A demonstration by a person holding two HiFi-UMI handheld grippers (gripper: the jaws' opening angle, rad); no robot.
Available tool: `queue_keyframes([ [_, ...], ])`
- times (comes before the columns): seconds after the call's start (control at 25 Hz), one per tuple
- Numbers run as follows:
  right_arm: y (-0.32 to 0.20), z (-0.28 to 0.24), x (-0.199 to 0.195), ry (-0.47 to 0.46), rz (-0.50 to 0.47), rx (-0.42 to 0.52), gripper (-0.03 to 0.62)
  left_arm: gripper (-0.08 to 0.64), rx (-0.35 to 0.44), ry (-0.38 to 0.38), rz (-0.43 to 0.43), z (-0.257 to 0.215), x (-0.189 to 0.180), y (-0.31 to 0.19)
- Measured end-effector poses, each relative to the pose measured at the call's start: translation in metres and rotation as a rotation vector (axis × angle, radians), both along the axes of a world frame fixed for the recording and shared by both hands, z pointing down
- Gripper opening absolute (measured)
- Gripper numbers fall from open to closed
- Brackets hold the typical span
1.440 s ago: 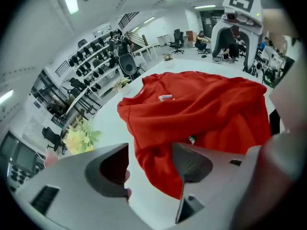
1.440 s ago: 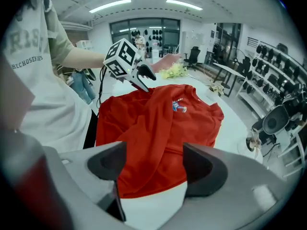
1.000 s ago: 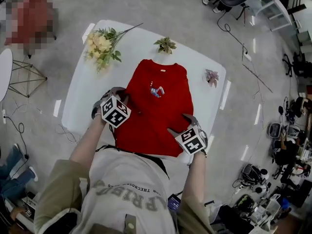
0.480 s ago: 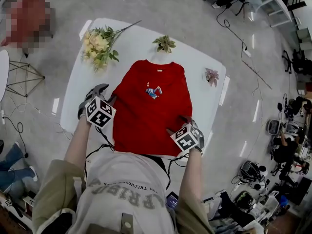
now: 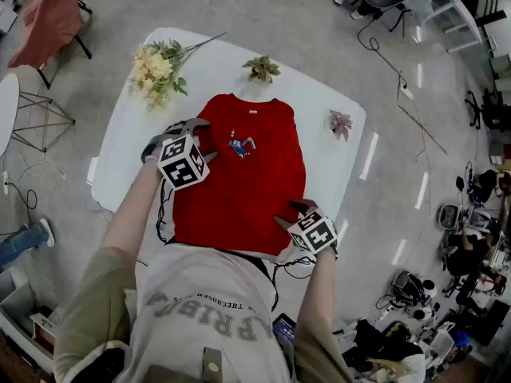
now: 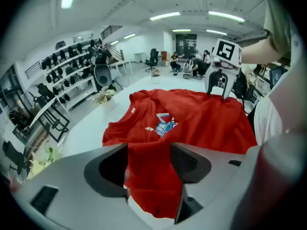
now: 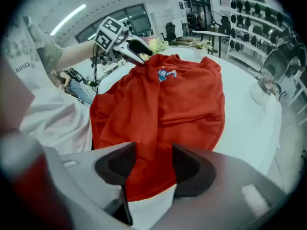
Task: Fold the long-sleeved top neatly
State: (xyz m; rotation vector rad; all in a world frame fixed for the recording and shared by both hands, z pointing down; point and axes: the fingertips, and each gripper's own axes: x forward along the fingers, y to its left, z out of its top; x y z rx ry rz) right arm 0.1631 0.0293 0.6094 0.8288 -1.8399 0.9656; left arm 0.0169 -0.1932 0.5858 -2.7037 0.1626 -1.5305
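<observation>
A red long-sleeved top lies flat on the white table, collar away from me, sleeves tucked in, a small print on the chest. My left gripper hovers over the top's left side near the shoulder. Its jaws have just been opening and stand apart, with red cloth showing below the gap and no pad pressing on it. My right gripper is at the hem's right corner. Its jaws have just been closing, cloth lies in the gap, and the pads still stand apart.
A bouquet of pale flowers lies at the table's far left, a small plant beyond the collar, and a pink flower at the right. A black cable hangs by the near left edge. Shelves and chairs stand around.
The left gripper swung out left off the top, then came back up toward the left shoulder, its jaws wider. The right gripper slid toward the hem's corner.
</observation>
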Motion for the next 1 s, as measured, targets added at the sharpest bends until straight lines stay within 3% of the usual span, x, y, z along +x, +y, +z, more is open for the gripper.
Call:
queue_keyframes([
  [0.12, 0.005, -0.001, -0.002, -0.049, 0.001, -0.012, 0.078, 0.295, -0.026, -0.114, 0.070, 0.022, -0.002, 0.004],
  [0.16, 0.005, -0.004, -0.001, -0.052, 0.003, -0.001, 0.049, 0.305, -0.029, -0.134, 0.081, 0.025, -0.004, 0.004],
  [0.4, -0.007, -0.050, 0.036, -0.089, 0.213, 0.169, 0.029, 0.327, -0.055, -0.096, 0.053, 0.023, -0.007, 0.001],
  [0.48, -0.008, -0.043, 0.049, -0.047, 0.231, 0.158, 0.029, 0.333, -0.100, -0.071, 0.016, 0.027, -0.005, 0.001],
  [0.6, -0.005, -0.010, 0.053, 0.047, 0.180, 0.081, 0.031, 0.333, -0.135, -0.086, -0.011, 0.040, -0.004, 0.002],
  [0.68, -0.005, -0.004, 0.050, 0.103, 0.139, 0.072, 0.052, 0.334, -0.106, -0.107, 0.011, 0.040, -0.004, 0.004],
  [0.72, -0.005, -0.009, 0.046, 0.107, 0.127, 0.080, 0.110, 0.334, -0.079, -0.116, 0.031, 0.035, -0.004, 0.004],
  [0.8, -0.001, -0.027, 0.030, 0.059, 0.109, 0.093, 0.307, 0.339, -0.025, -0.126, 0.066, 0.023, -0.008, 0.002],
  [0.88, 0.007, -0.038, 0.007, 0.017, 0.070, 0.106, 0.311, 0.340, -0.009, -0.128, 0.083, 0.018, -0.012, -0.001],
  [1.0, 0.023, -0.029, -0.018, 0.021, 0.010, 0.071, 0.292, 0.345, -0.052, -0.153, 0.080, 0.032, -0.017, -0.003],
])
